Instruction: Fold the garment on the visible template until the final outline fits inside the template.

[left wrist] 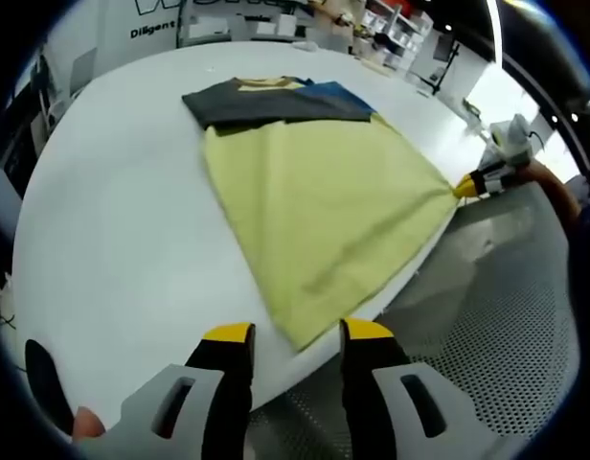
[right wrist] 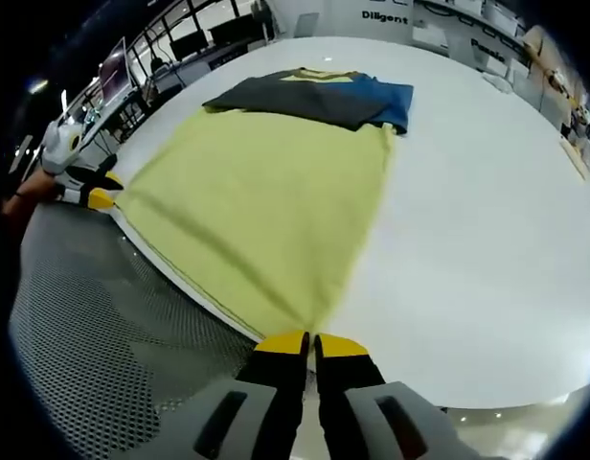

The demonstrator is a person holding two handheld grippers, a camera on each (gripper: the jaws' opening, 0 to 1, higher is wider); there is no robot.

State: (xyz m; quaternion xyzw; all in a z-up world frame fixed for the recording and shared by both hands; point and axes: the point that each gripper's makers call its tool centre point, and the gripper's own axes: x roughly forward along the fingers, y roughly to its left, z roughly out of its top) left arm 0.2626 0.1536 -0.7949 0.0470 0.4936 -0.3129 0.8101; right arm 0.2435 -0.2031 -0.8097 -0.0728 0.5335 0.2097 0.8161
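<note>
- right gripper [right wrist: 309,343] pinches the yellow garment [right wrist: 266,201] corner, left gripper [left wrist: 297,333] jaws wide apart
- fold barely started, dark template [right wrist: 309,96] mostly uncovered

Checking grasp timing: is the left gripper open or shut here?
Open: the left gripper shows a gap between its jaws, just short of the yellow garment corner.

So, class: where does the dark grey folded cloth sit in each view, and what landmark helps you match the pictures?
Left gripper view: the dark grey folded cloth lies upper centre, on the far end of the yellow-green fabric garment.
Right gripper view: it lies top centre, again on the garment's far end.
Shared landmark: the blue cloth patch beside its right edge.
</note>
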